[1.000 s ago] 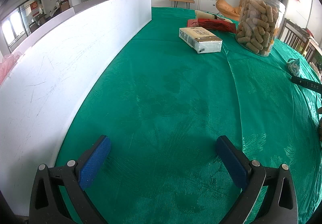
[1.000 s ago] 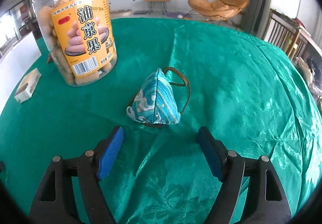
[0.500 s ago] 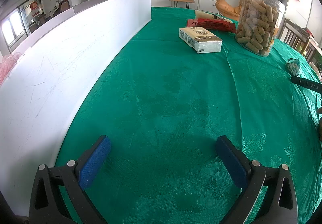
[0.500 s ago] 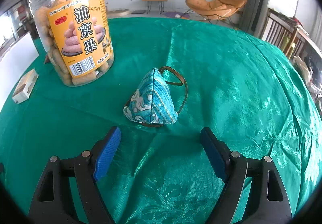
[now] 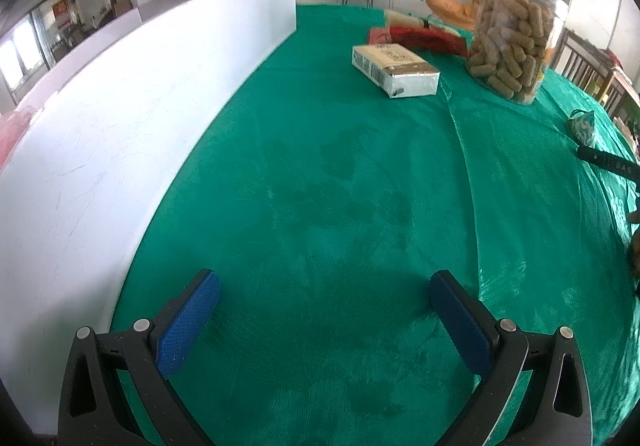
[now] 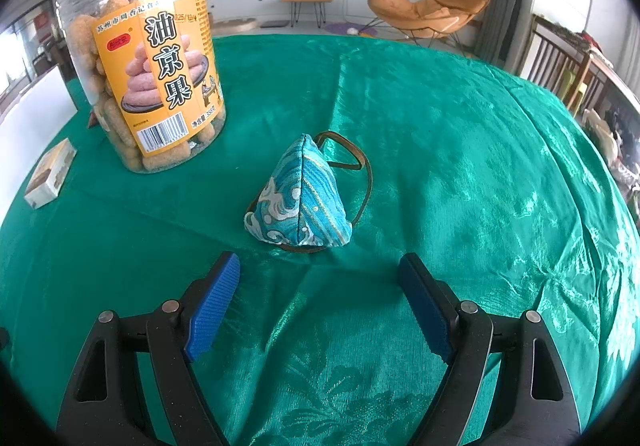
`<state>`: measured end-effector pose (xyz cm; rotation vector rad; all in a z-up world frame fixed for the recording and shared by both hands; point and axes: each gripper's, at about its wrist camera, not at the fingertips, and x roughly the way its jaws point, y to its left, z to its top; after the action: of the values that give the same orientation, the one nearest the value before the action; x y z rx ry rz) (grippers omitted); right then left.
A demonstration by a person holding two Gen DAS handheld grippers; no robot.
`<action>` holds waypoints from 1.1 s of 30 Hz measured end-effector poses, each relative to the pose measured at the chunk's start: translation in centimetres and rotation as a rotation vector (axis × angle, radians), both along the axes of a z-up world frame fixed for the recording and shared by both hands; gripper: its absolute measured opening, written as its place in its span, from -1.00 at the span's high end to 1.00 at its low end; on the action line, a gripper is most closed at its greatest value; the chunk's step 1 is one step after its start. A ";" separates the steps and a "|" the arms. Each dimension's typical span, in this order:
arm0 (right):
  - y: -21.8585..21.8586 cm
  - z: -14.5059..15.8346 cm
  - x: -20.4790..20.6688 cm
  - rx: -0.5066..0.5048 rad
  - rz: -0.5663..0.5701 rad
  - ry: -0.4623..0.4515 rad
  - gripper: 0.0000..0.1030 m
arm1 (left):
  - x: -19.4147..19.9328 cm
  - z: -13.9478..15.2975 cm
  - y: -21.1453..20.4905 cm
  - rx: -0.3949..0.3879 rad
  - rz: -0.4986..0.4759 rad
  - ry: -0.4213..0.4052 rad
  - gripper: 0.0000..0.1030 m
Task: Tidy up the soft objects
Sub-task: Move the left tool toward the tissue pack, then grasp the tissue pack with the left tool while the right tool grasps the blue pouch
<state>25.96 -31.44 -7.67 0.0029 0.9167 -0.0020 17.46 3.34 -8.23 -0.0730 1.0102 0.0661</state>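
Right wrist view places the blue brocade pouch (image 6: 300, 197) directly ahead of your right gripper (image 6: 320, 298), just beyond the fingertips and roughly centred on the gap, sitting on the green tablecloth (image 6: 460, 149). Your right jaws stand wide apart with nothing between them; the pads do not touch the pouch. The pouch is pyramid-shaped, apex up, with its central seam running toward the camera, so its base spreads across the jaw line rather than along it. A brown cord loop (image 6: 360, 169) trails from the apex to the far right side of the pouch and lies flat on the cloth. Judged from this layout, a short forward advance would bring the pads either side of the base. Your right hand is clearly the nearer one: in the left wrist view the same pouch (image 5: 583, 125) appears small at the far right edge, well apart from your left gripper (image 5: 324, 298), whose jaws are also wide apart and empty over bare cloth beside the white partition board (image 5: 140, 117). Count: one pouch, one cord loop, one clear jar of fried snacks (image 6: 148, 57) standing to the pouch's far left, one boxed pack (image 5: 394, 69) near the jar, and one red packet (image 5: 420, 37) behind that pack.
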 end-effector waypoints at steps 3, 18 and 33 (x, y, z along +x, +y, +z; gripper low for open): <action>-0.1 0.0 0.4 0.006 -0.016 0.020 -0.64 | 2.8 0.6 -0.7 -0.098 -0.041 0.046 -1.00; -1.3 1.3 4.0 0.081 -0.050 0.187 -0.66 | 14.4 0.3 -3.2 -0.037 0.012 0.179 -1.00; 0.2 0.5 2.4 0.015 -0.020 0.150 -0.68 | 13.6 0.2 -3.9 0.003 -0.015 0.149 -1.00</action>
<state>28.34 -31.26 -7.15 0.0258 1.0661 -0.0144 31.06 -0.53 -7.99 -0.0589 1.1593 0.0601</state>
